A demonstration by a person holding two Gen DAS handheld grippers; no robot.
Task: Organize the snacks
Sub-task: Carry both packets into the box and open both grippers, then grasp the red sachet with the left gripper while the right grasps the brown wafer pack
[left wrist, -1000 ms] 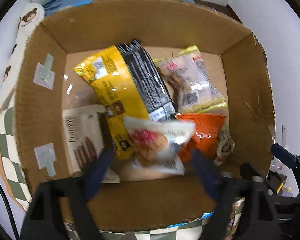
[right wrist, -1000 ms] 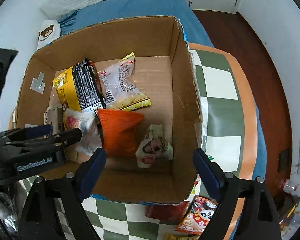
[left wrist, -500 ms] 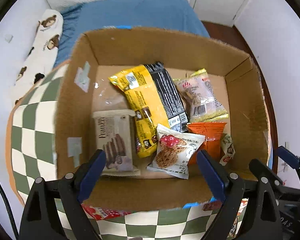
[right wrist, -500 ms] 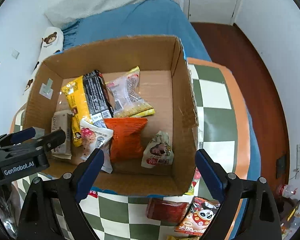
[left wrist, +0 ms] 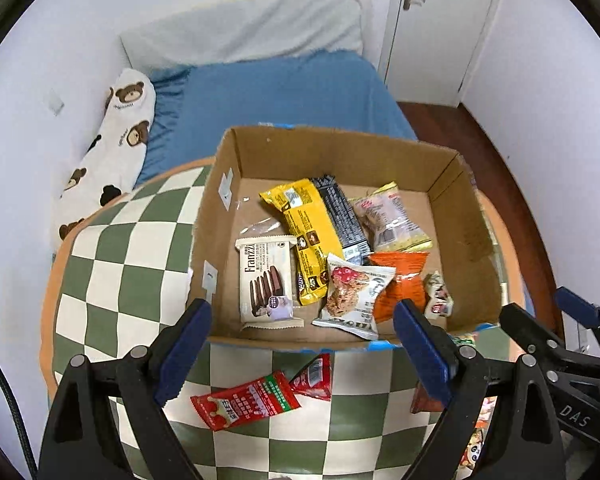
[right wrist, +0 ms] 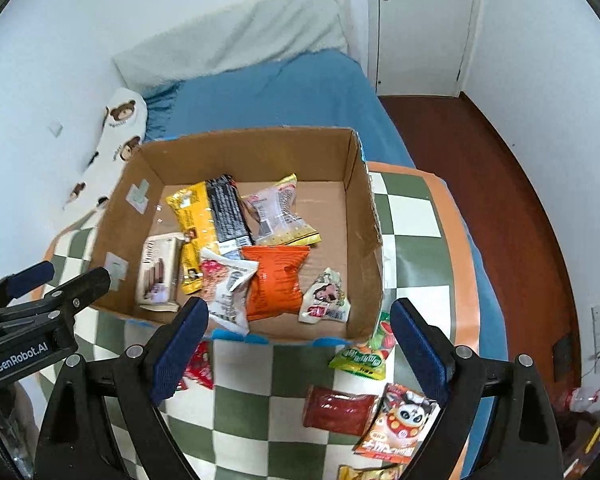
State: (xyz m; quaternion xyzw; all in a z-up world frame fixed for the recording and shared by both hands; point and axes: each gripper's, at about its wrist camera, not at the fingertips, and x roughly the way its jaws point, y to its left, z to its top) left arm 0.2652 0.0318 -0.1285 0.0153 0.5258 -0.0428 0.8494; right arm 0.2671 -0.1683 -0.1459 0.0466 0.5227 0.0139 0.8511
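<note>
Both tongs stand wide and hold nothing. The left tongs (left wrist: 302, 344) hang over the near edge of the cardboard box (left wrist: 340, 148), their blue pads (left wrist: 184, 344) spread to either side of its front wall. Ahead of them, inside the box, lie a white wafer pack (left wrist: 266, 280), a yellow and black bag (left wrist: 312, 236), a white cookie packet (left wrist: 350, 294), an orange pouch (left wrist: 400, 280), a clear yellow-edged packet (left wrist: 390, 218) and a small white sachet (left wrist: 438, 300). Just beneath these tongs, outside the box on the checkered cloth (left wrist: 124, 276), lie a red packet (left wrist: 244, 404) and a small red sachet (left wrist: 314, 372).

The right tongs (right wrist: 298, 346) hover at the same front wall, toward the box's right corner. Below and between their pads sit a dark red pouch (right wrist: 338, 406), a green packet (right wrist: 366, 356) and a panda-print packet (right wrist: 396, 424) on the cloth. The left tongs show at the left edge of this view.
</note>
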